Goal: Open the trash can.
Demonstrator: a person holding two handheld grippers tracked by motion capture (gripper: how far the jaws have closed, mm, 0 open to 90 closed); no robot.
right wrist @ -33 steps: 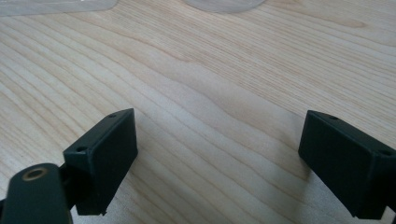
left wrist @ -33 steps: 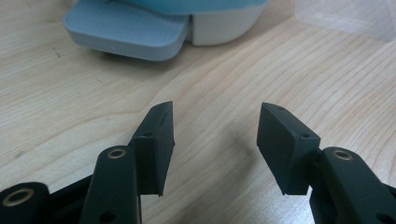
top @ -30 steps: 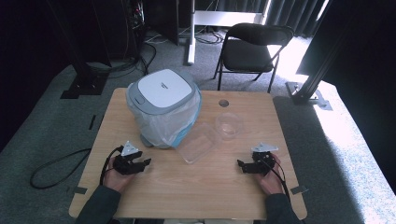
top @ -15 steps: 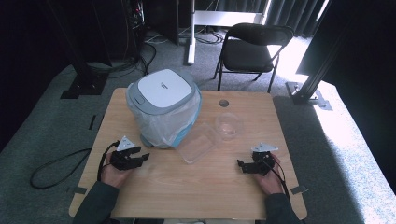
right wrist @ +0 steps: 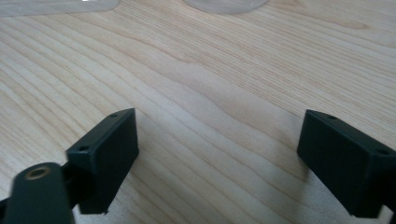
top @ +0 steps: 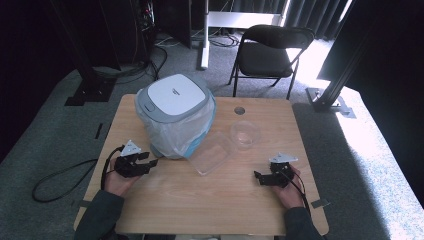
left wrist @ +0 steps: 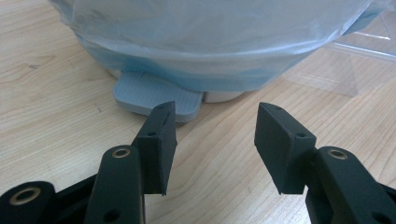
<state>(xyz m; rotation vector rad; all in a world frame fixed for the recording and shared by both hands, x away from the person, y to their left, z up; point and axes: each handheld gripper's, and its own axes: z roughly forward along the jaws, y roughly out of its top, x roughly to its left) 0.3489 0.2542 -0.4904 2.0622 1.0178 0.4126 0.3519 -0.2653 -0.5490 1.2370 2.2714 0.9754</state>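
Note:
A small pedal bin with a white and grey lid (top: 172, 95) stands at the back left of the wooden table (top: 210, 200), lined with a clear bag over blue. Its grey pedal (left wrist: 156, 95) juts out at table level. My left gripper (top: 151, 159) hovers just left of the bin and points at the pedal. This left gripper (left wrist: 217, 135) is open with nothing between its fingers, and its jaws have just been closing a little. My right gripper (top: 257, 178) rests near the table's right side. There the right gripper (right wrist: 219, 154) stands wide open over bare wood.
A clear rectangular container (top: 212, 152) lies beside the bin, with a clear round bowl (top: 245, 134) just behind it to the right. A black folding chair (top: 272, 55) stands beyond the far edge. A black cable (top: 60, 177) trails off the table's left side.
My left gripper has risen slightly off the table and drifted a little toward the bin. The right gripper has not moved.

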